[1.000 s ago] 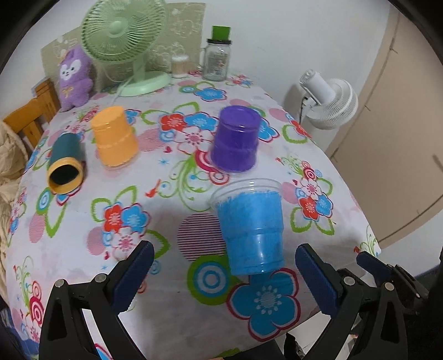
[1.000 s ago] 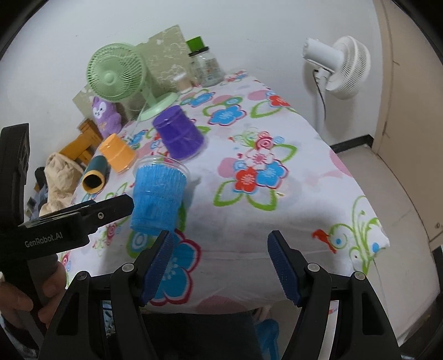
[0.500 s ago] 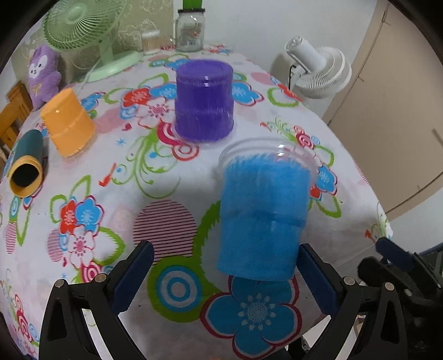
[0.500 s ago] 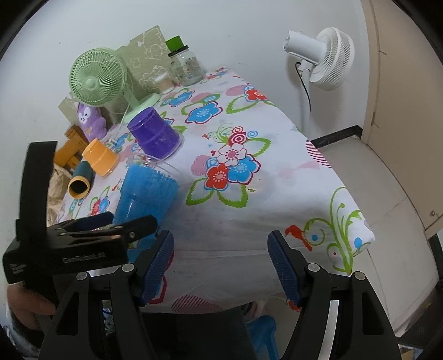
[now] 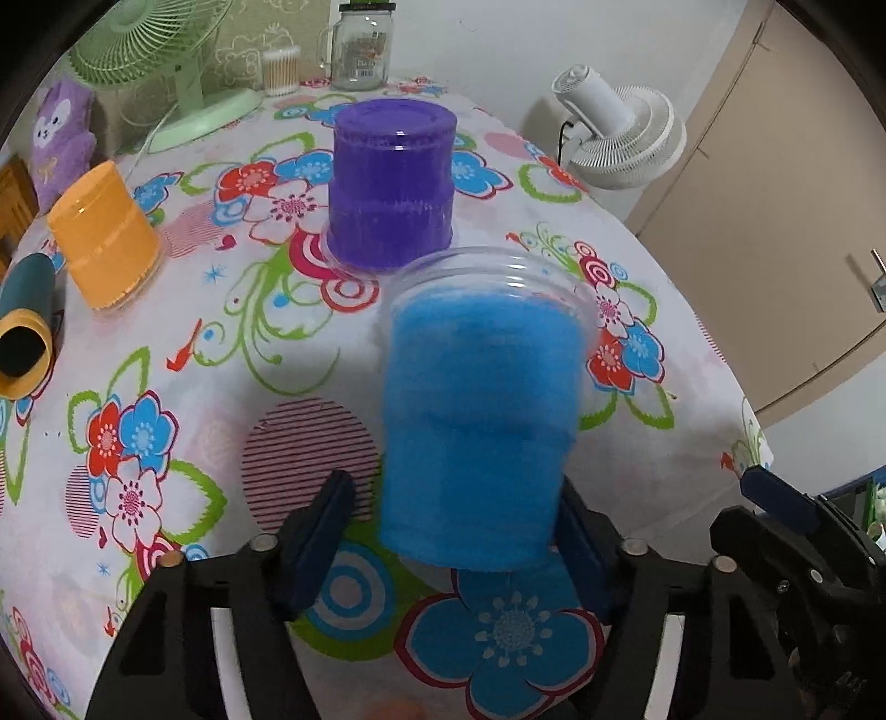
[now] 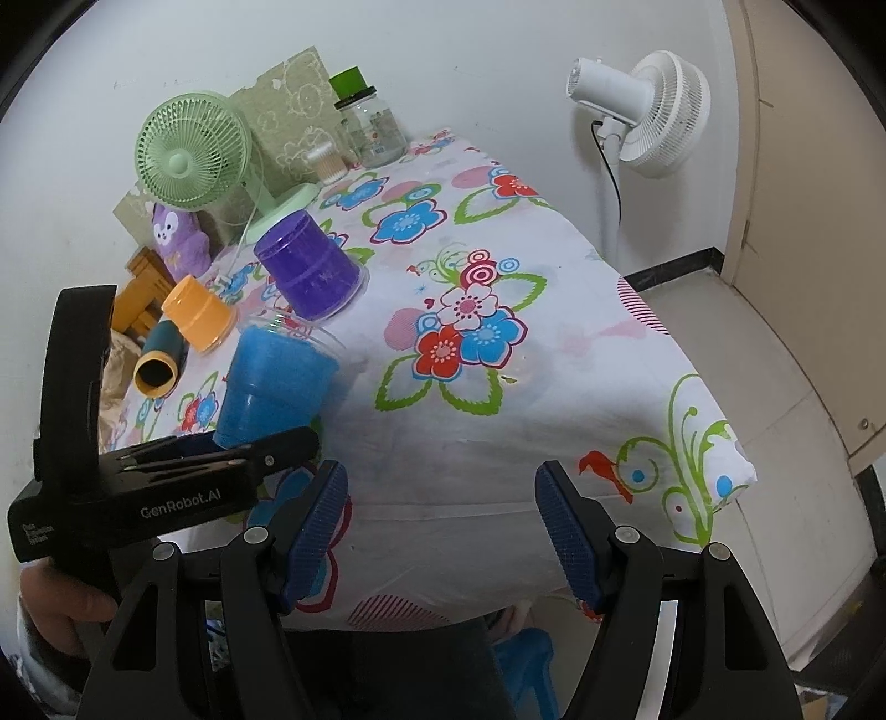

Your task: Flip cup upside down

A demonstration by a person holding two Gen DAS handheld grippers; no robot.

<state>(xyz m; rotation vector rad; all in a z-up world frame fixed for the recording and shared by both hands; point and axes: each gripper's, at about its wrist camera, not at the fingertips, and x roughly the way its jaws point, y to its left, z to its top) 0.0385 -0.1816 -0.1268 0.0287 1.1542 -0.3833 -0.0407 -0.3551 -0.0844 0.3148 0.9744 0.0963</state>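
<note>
A blue cup [image 5: 482,415] with a clear rim stands upright on the flowered tablecloth [image 5: 166,343], mouth up; it also shows in the right wrist view [image 6: 274,385]. My left gripper [image 5: 454,531] has its jaws around the cup's lower part. The right pad touches the cup and a small gap shows at the left pad. My right gripper [image 6: 443,526] is open and empty, off the table's near edge, right of the left gripper.
A purple cup [image 5: 390,183] and an orange cup [image 5: 102,243] stand upside down behind. A dark green cup [image 5: 25,327] lies on its side at the left. A green fan [image 5: 160,61], a glass jar [image 5: 360,50] and a plush toy [image 5: 58,138] stand at the back. A white floor fan [image 6: 642,116] stands beside the table.
My left gripper has moved forward to the blue cup and its jaws have narrowed around it. My right gripper has drawn back slightly.
</note>
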